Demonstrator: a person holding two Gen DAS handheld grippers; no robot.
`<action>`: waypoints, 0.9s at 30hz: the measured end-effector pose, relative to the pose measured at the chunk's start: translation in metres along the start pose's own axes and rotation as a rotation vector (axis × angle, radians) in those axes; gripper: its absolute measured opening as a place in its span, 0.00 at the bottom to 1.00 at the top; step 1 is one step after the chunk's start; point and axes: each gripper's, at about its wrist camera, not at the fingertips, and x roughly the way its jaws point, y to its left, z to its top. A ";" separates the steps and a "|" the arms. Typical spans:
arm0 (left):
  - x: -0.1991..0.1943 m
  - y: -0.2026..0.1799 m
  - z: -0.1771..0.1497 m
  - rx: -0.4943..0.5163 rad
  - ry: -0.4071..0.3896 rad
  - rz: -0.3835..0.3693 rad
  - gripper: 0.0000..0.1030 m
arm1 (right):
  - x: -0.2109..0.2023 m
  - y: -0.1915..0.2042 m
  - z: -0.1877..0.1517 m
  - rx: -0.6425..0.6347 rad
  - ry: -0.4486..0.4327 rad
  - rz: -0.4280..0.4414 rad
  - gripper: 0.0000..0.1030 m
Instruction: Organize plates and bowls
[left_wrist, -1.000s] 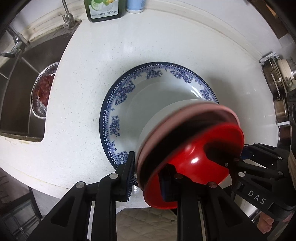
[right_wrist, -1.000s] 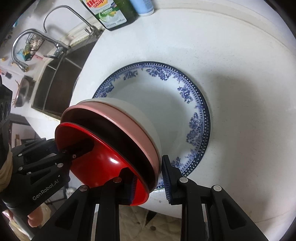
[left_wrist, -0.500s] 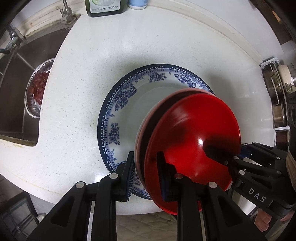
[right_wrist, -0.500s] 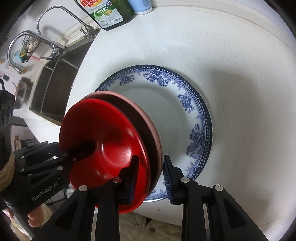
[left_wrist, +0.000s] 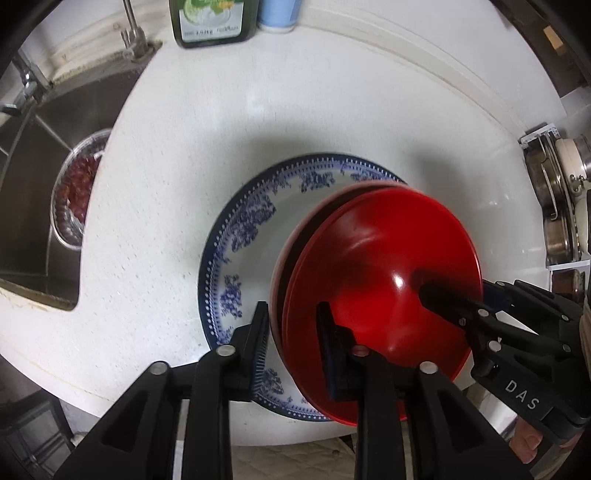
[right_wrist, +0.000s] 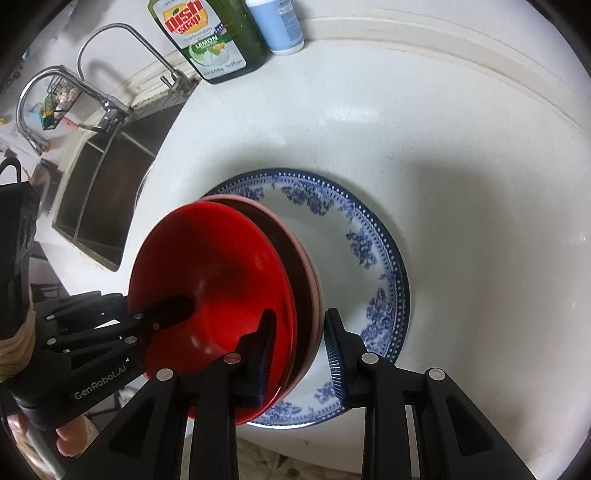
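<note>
A red bowl (left_wrist: 384, 273) nests in a pink bowl (left_wrist: 284, 254); the stack is held over a blue-and-white patterned plate (left_wrist: 240, 236) on the white counter. My left gripper (left_wrist: 291, 339) clamps the stack's near-left rim, one finger inside the red bowl, one outside the pink one. My right gripper (right_wrist: 299, 343) clamps the opposite rim the same way and shows in the left wrist view (left_wrist: 454, 299). The red bowl (right_wrist: 210, 266), pink bowl (right_wrist: 310, 273) and plate (right_wrist: 373, 243) also show in the right wrist view, where the left gripper (right_wrist: 173, 306) reaches in from the left.
A steel sink (left_wrist: 33, 184) with a strainer of red fruit (left_wrist: 74, 188) lies left. A dish soap bottle (right_wrist: 210, 37) and a blue bottle (right_wrist: 277, 22) stand at the back. Taps (right_wrist: 99, 96) rise by the sink. Metal pots (left_wrist: 557, 206) sit at the right.
The stacked bowls have tipped from steeply tilted towards level, their open side turning towards the cameras, and both grippers have drawn back a little with them over the plate.
</note>
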 end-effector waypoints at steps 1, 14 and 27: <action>-0.003 -0.001 0.000 0.006 -0.016 0.007 0.37 | -0.001 0.001 0.000 -0.003 -0.002 -0.002 0.28; -0.057 -0.009 -0.012 0.022 -0.265 0.113 0.74 | -0.042 0.003 -0.015 -0.035 -0.156 -0.024 0.53; -0.117 -0.035 -0.104 0.010 -0.641 0.199 0.92 | -0.123 -0.008 -0.094 -0.013 -0.545 -0.110 0.80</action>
